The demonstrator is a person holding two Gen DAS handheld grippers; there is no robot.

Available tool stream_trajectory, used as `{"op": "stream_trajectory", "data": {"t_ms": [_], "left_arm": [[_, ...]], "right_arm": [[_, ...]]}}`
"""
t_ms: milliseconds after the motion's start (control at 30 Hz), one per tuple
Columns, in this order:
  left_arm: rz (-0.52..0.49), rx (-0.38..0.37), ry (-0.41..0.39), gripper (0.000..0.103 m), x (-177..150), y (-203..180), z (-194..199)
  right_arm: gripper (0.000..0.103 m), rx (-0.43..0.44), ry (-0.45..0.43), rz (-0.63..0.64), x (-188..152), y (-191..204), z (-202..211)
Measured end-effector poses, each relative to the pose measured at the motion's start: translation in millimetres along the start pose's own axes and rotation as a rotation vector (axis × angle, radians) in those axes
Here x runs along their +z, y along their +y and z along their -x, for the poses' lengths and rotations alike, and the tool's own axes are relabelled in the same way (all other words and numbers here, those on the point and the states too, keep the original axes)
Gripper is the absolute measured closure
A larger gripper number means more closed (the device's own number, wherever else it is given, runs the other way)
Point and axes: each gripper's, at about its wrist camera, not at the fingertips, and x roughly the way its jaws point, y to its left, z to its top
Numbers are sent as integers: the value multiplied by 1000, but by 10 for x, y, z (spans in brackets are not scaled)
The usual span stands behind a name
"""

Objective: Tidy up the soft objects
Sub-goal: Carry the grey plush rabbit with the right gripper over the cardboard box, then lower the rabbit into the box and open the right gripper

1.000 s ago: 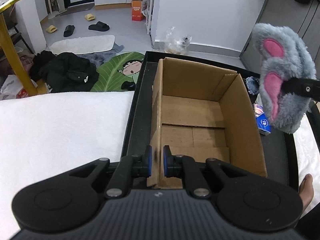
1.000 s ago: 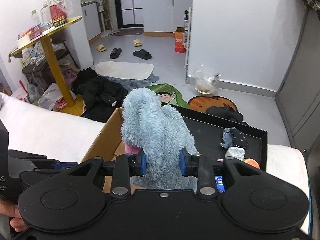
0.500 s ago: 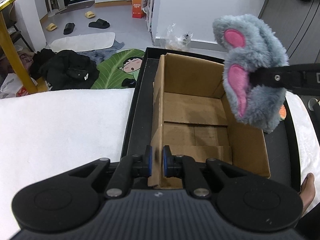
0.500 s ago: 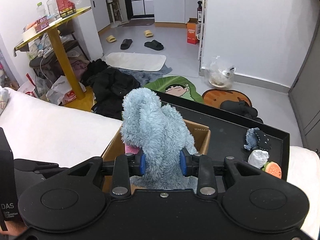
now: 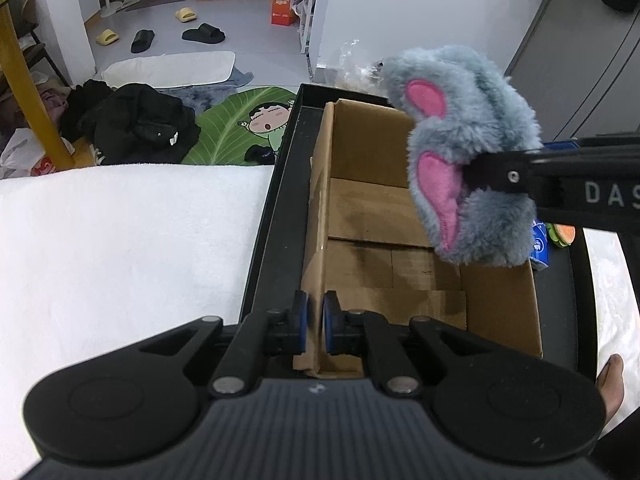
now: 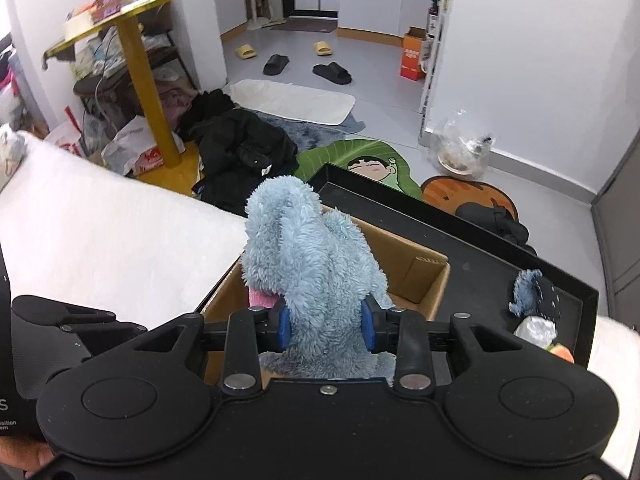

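Note:
My right gripper is shut on a fluffy grey-blue plush toy with pink ears and holds it over the open cardboard box. In the left wrist view the plush toy hangs above the box's right half, held by the right gripper. My left gripper is shut on the near left wall of the cardboard box. The box interior is bare. The box stands in a black tray.
The tray lies on a white towel-covered surface. On the tray's right part lie a small blue-grey fabric toy, a silvery item and an orange slice toy. A yellow table leg and clothes are on the floor beyond.
My right gripper has carried the plush toy leftward from beside the box to over its right half. The left gripper has kept its hold on the box wall.

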Motion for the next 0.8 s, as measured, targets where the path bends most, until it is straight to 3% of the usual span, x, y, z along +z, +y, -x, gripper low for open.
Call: {"op": "stream_trajectory", "data": {"t_ms": [100,133,200,233,267,800], "left_arm": [[2,-5,2,95,-1,1,0],[2,-6,3,95,0,-1,0],[4,-5,4,95,1,-4,1],[6,-5,3,95,3,4,4],[8,-2,4,95,3,6,5],[-60,68,-25,91,-13,-123,68]], "right_arm": [[68,-5,1,22,48,41,-48],[61,2,-11,20,69,47,-54],[43,28,-52,34,71,48,-36],[24,25,-57,43,69,53,-30],[19,15,-66,50,54,56,-8],[19,10,-82,-102,-395,-460,315]]}}
